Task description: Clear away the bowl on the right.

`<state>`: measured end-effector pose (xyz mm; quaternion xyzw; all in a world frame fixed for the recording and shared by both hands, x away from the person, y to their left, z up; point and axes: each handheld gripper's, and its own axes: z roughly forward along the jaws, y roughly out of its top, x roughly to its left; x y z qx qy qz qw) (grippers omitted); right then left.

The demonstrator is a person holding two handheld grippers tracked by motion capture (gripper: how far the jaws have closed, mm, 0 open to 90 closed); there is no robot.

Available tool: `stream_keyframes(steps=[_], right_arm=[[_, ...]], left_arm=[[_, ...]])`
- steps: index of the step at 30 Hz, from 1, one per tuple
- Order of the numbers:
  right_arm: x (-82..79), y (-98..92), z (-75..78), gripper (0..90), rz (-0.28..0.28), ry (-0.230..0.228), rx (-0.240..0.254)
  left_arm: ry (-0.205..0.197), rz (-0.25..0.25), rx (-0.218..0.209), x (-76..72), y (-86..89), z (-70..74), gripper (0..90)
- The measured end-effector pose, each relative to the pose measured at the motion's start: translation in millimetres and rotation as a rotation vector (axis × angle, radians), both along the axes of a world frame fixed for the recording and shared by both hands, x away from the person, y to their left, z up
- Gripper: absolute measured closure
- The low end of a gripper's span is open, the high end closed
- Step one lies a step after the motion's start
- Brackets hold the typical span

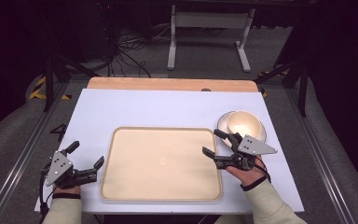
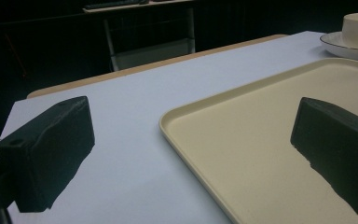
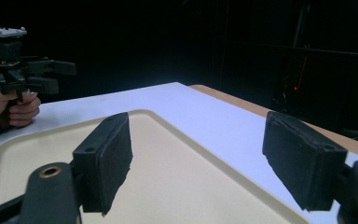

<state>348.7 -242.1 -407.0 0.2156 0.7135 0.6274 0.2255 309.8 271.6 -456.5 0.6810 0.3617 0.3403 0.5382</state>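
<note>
A large beige tray [image 1: 161, 129] lies empty in the middle of the white table top [image 1: 158, 107]. A cream bowl [image 1: 243, 122] stands on a white saucer [image 1: 223, 122] just past the tray's far right corner. My left gripper [image 1: 87, 154] rests low at the tray's left edge, open, its jaws straddling the rim [image 2: 177, 116] with nothing between them. My right gripper [image 1: 211, 142] hovers over the tray's right edge, a little short of the bowl, open and empty. In the right gripper view its jaws frame the tray's rim [image 3: 135, 113], and the left gripper [image 3: 64, 77] shows far off.
A wooden strip [image 1: 168, 84] runs along the table's far edge. Beyond it stand a white metal frame [image 1: 209, 28] and loose cables [image 1: 130, 46] on the floor. White surface borders the tray on its left and far sides.
</note>
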Motion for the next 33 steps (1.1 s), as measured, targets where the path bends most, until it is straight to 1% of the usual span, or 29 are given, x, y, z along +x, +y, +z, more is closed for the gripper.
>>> stream_keyframes(steps=[4,5,8,10,14,17,18,21,24,25,27,29,33], right_arm=[[1.5,1.5,7.0,26.4,-0.004,-0.001,-0.004],[2.0,1.4,8.9,28.6,-0.002,-0.002,-0.009],[3.8,1.6,14.2,28.9,0.011,-0.009,-0.014],[4.8,1.5,16.6,29.8,0.015,-0.004,-0.009],[6.1,0.5,19.6,29.9,0.017,-0.008,0.007],[6.7,0.1,23.2,29.8,0.015,-0.023,-0.007],[7.1,-0.4,25.5,29.6,0.021,-0.028,-0.005],[7.2,-0.7,27.6,28.3,0.022,-0.027,-0.006],[7.2,-1.1,30.4,29.5,0.023,-0.017,-0.023],[6.9,-1.4,32.1,31.1,0.018,-0.017,-0.037],[7.1,-2.3,35.1,32.7,0.021,-0.020,-0.044],[8.9,-3.6,38.3,33.1,0.022,-0.014,-0.045],[17.5,-9.5,44.1,33.3,0.031,0.004,-0.066]], left_arm=[[0.000,0.000,-0.001,0.3,0.0,-0.1,0.2],[0.000,0.001,-0.001,0.3,0.0,-0.1,0.2],[-0.001,0.002,0.001,0.5,-0.1,-0.1,0.2],[-0.002,0.003,0.000,0.6,-0.3,-0.2,0.2],[-0.003,0.004,0.002,0.8,-0.5,-0.3,0.2],[0.000,0.005,0.002,0.9,-0.7,-0.2,0.2],[0.000,0.006,0.002,1.0,-0.8,-0.2,0.2],[0.001,0.006,0.005,1.3,-0.8,-0.2,0.2],[0.005,0.011,0.005,1.8,-1.7,-0.4,0.2],[0.001,0.010,0.014,2.0,-1.6,-0.3,0.2],[-0.001,0.010,0.016,2.1,-1.9,-0.3,0.2],[0.002,0.011,0.013,2.3,-2.0,-0.4,0.2],[0.005,0.016,0.008,2.4,-2.0,-0.5,0.2]])
